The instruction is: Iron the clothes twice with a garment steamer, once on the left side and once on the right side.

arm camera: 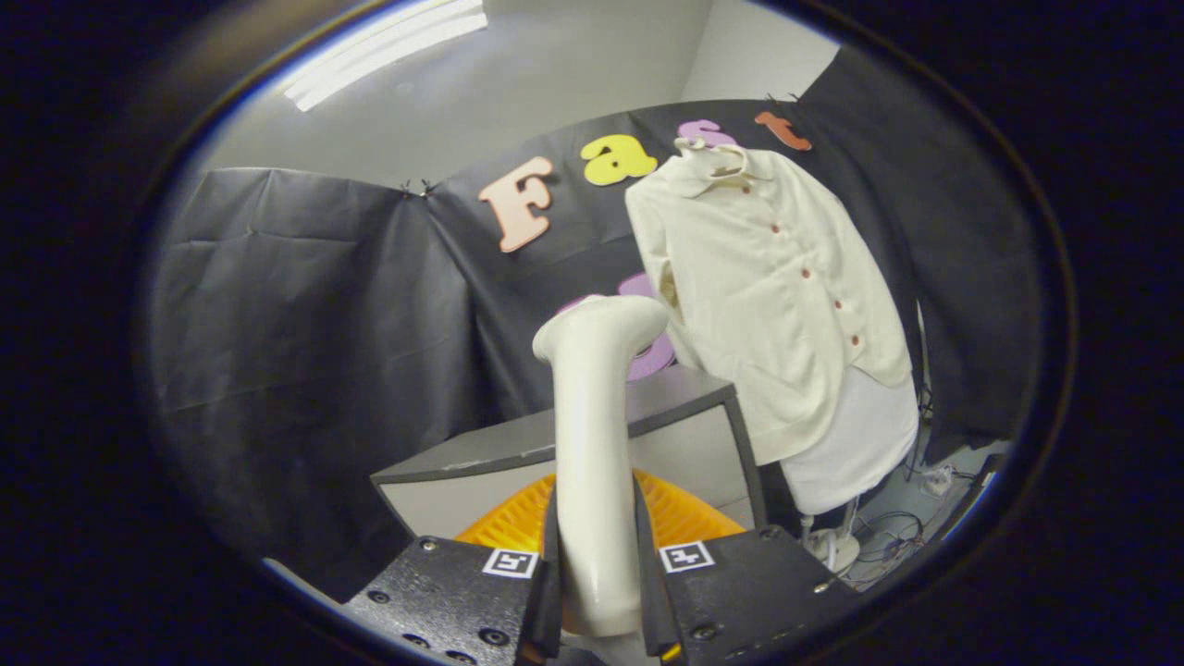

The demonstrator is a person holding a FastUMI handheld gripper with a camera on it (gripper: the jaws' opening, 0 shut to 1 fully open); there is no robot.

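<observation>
My gripper (597,573) is shut on the handle of a cream garment steamer (592,435), both fingers pressing its sides. The steamer stands up between the fingers, and its head (606,328) bends toward the right at the top. Beyond it and to the right, a cream button-up shirt (768,277) with small red buttons hangs on a white dress form (860,444). A gap separates the steamer's head from the shirt's left sleeve; they do not touch.
An orange ribbed basket (504,523) sits just behind the fingers. A grey box-like table (684,425) stands beyond it. The dress form's stand (832,546) and several cables (888,532) lie on the floor at the right.
</observation>
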